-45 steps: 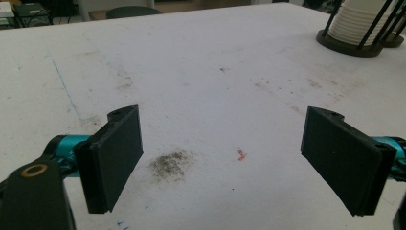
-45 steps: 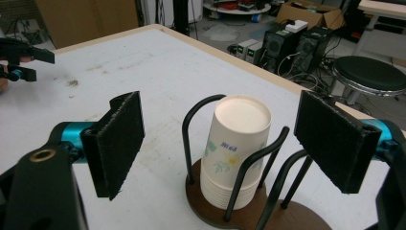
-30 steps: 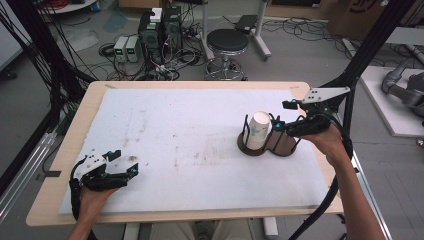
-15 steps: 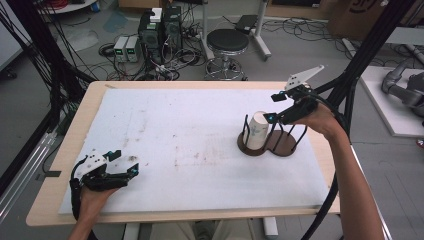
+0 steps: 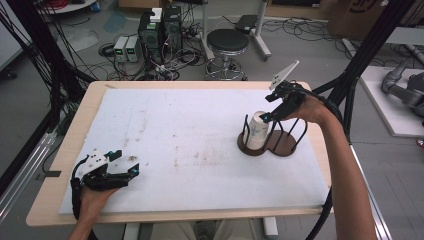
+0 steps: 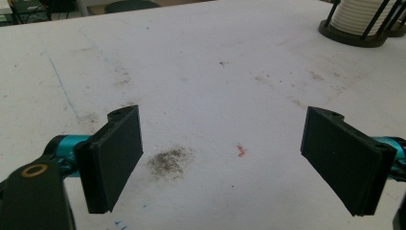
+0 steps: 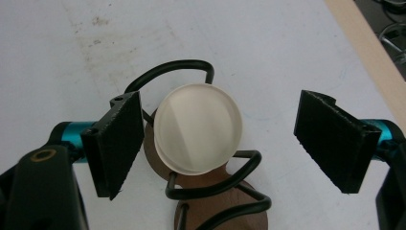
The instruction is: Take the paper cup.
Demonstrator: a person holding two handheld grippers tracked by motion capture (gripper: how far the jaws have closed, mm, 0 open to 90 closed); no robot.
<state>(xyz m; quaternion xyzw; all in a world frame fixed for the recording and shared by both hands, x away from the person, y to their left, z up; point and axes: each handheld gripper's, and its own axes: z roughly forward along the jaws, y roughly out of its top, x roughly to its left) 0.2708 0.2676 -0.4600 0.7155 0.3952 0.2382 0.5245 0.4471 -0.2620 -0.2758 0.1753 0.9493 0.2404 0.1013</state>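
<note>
A stack of white cups [image 5: 257,131] stands in the left ring of a black wire holder [image 5: 299,131] on a brown base [image 5: 283,145], at the table's right. My right gripper [image 5: 269,115] hovers just above the stack, tipped downward and open. In the right gripper view the stack's round white top [image 7: 196,127] lies between the spread jaws of the right gripper [image 7: 220,143], with the wire loops [image 7: 168,70] around it; nothing touches it. My left gripper [image 5: 127,166] rests low at the front left, open and holding nothing. The left gripper view shows its jaws [image 6: 222,153] apart over stained white mat.
A white mat [image 5: 190,140] covers the wooden table [image 5: 90,100]. The holder's right ring holds nothing. In the left gripper view the holder [image 6: 356,21] stands far off at the upper right. A stool [image 5: 227,42], cables and black frame posts [image 5: 367,55] surround the table.
The right gripper rose from beside the holder, swung over the cup stack and tipped down. The left gripper stayed put.
</note>
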